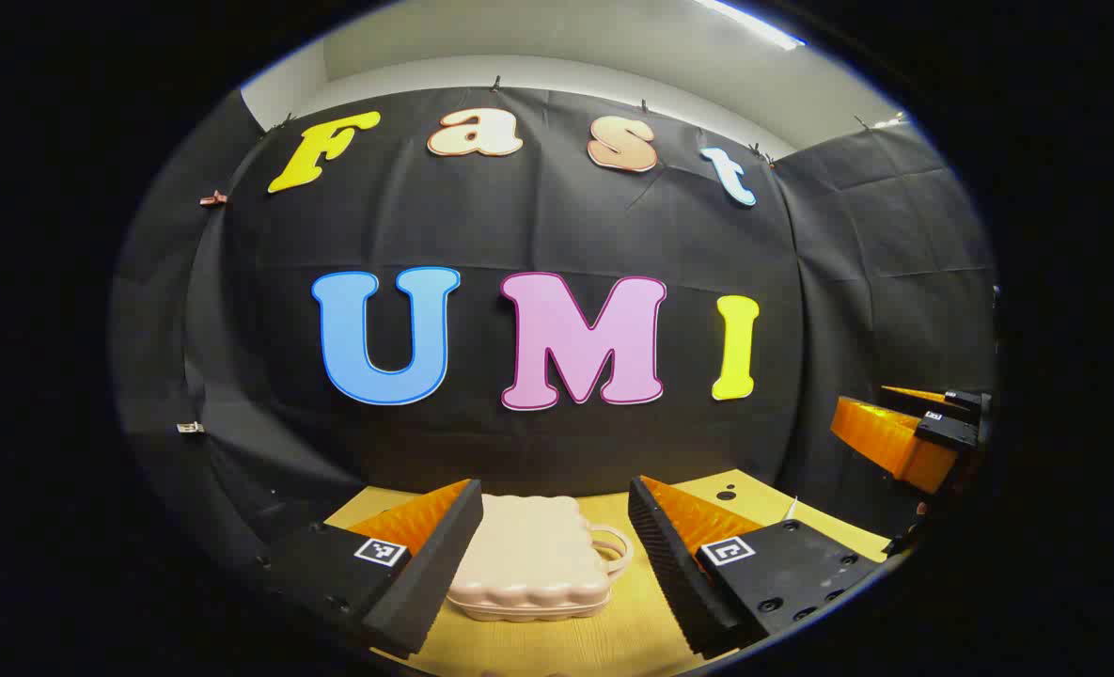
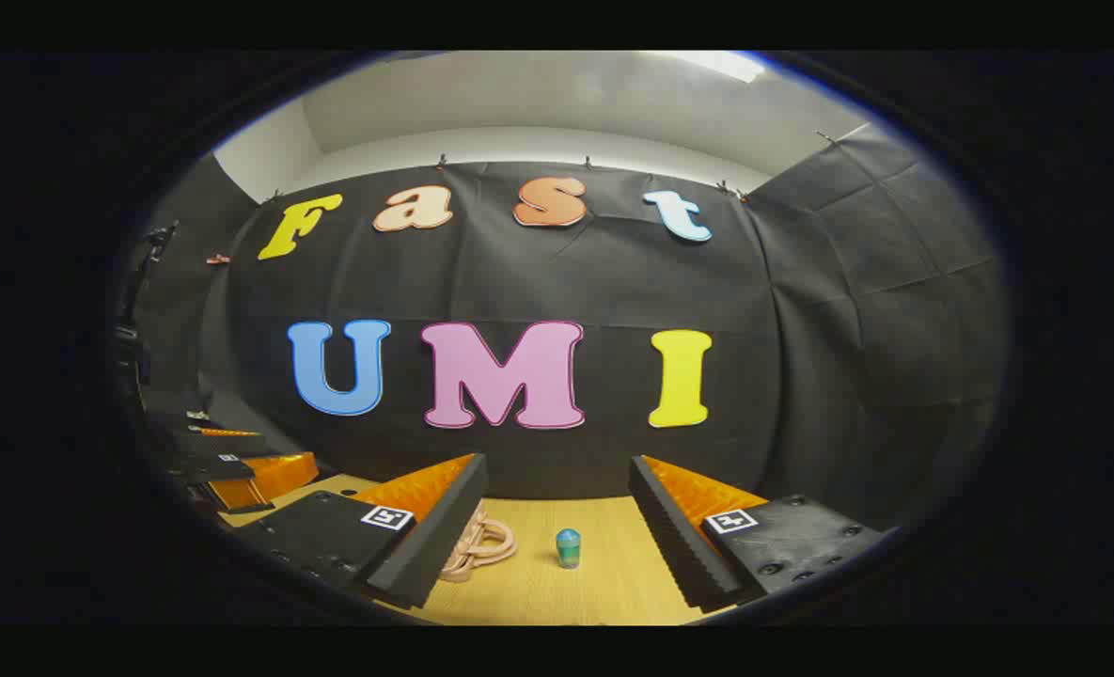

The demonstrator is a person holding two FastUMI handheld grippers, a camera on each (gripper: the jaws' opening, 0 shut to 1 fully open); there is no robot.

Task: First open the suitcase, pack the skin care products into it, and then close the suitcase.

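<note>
Hovering wide open, the left gripper [image 1: 552,536] frames the closed pink suitcase [image 1: 526,561] lying flat mid-desk [image 1: 613,639], handle [image 1: 611,550] pointing right, probably lining up to open it. The right gripper [image 2: 557,522], also wide, faces the small upright skincare bottle [image 2: 568,548] just beside that handle.

Booth surfaces: wooden tabletop, black cloth wall, white ceiling.

A light wooden tabletop [image 1: 604,639] runs ahead of and beneath the claw, with a small dark hole [image 1: 726,495] in it just beyond the right finger. Past the table's far edge hangs the creased black cloth wall [image 1: 538,226], pinned by small clips [image 1: 495,85] along its top. Above is a white ceiling [image 2: 557,99] with a bright light strip [image 1: 749,23].
</note>
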